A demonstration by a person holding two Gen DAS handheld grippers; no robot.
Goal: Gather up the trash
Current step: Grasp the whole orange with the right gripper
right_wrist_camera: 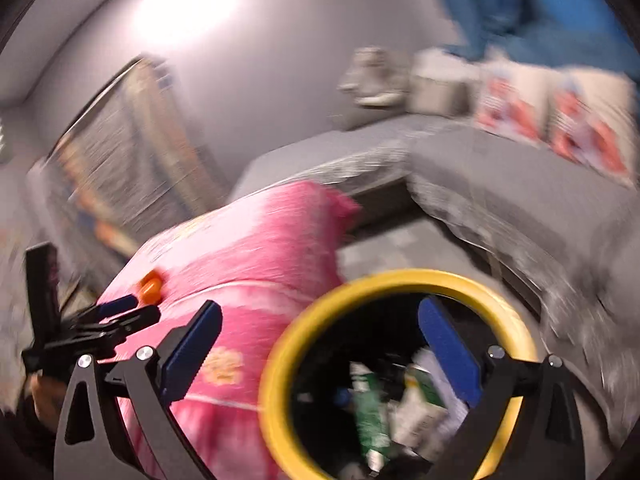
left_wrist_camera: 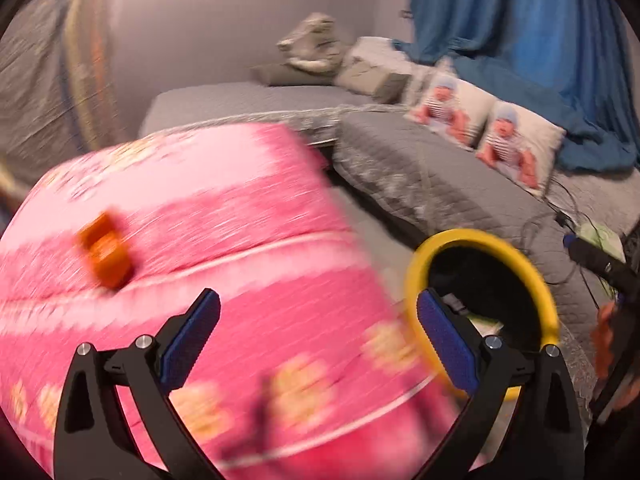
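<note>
Yellow-rimmed bin (right_wrist_camera: 280, 360) beside pink bedding (right_wrist_camera: 248, 240): right wrist view shows cartons, wrappers (right_wrist_camera: 416, 404) inside; left view only dark interior. Orange item (left_wrist_camera: 105, 250) lies on bedding. Left gripper (left_wrist_camera: 318, 344) and right gripper (right_wrist_camera: 320, 354) jaws wide, nothing held.

We see a pink flowered cover (left_wrist_camera: 224, 240) spread over a low surface, with a small orange object (left_wrist_camera: 106, 250) lying on it. Behind stands a grey bed (left_wrist_camera: 420, 168), carrying two printed pillows (left_wrist_camera: 484, 128) and folded grey bedding (left_wrist_camera: 372, 66).
</note>
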